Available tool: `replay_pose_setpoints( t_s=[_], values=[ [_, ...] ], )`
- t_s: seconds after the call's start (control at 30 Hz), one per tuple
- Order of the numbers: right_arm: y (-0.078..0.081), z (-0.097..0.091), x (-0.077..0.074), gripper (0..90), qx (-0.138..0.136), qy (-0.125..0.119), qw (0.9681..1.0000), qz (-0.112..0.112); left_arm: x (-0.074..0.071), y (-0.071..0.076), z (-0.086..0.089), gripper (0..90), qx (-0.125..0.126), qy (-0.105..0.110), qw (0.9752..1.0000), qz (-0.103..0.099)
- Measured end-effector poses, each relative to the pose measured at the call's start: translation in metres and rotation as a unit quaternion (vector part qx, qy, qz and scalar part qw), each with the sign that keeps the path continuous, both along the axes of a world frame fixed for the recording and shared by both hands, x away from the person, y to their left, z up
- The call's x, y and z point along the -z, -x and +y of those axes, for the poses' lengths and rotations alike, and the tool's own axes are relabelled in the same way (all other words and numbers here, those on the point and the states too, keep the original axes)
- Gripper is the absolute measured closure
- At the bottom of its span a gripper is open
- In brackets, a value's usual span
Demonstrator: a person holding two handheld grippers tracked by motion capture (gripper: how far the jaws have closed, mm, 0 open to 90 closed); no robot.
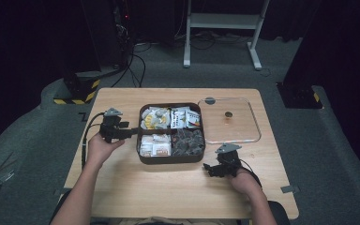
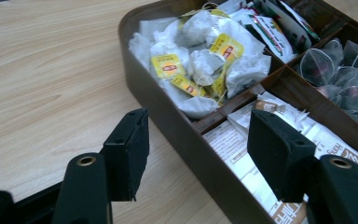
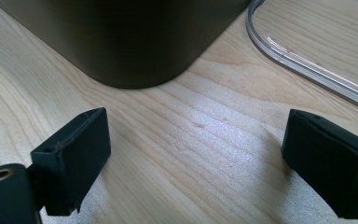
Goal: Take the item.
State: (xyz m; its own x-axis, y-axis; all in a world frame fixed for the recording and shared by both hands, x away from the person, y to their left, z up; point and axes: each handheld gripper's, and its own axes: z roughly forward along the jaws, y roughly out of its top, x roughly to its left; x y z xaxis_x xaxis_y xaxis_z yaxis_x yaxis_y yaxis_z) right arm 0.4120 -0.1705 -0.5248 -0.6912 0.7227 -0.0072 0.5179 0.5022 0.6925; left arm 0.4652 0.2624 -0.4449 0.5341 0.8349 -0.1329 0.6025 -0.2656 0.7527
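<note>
Your left claw (image 2: 198, 140) is hanging apart, straddling the brown box's (image 2: 168, 112) wall, tea bags (image 2: 200, 60) just ahead; your right claw (image 3: 196, 163) is resting wide apart on the tabletop (image 3: 191, 130), clamping nothing.

Your counter and what rests on it

Your wooden counter (image 1: 122, 183) carries a dark brown four-compartment box (image 1: 171, 160) at its centre, packed with tea bags and sachets. At three o'clock from the box, just beside it, a clear square lid (image 1: 251, 123) lies flat on the wood. Your right claw (image 1: 209, 168) sits low at five o'clock from the box, near its corner, over bare wood.
</note>
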Motion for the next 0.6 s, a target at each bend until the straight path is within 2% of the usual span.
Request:
replay_pose_setpoints(
  t_s=[0.13, 0.6],
  values=[
    [0.0, 0.0, 0.0, 7.8, 0.002, 0.0, 1.0, 0.0, -0.001, -0.002, -0.008, 40.4, 0.016, 0.004, 0.9999, 0.0],
    [0.003, -0.001, 0.0, 7.8, 0.016, 0.0, 0.9999, 0.001, -0.002, -0.007, -0.037, 43.6, 0.058, -0.007, 0.9983, 0.0]
  ],
)
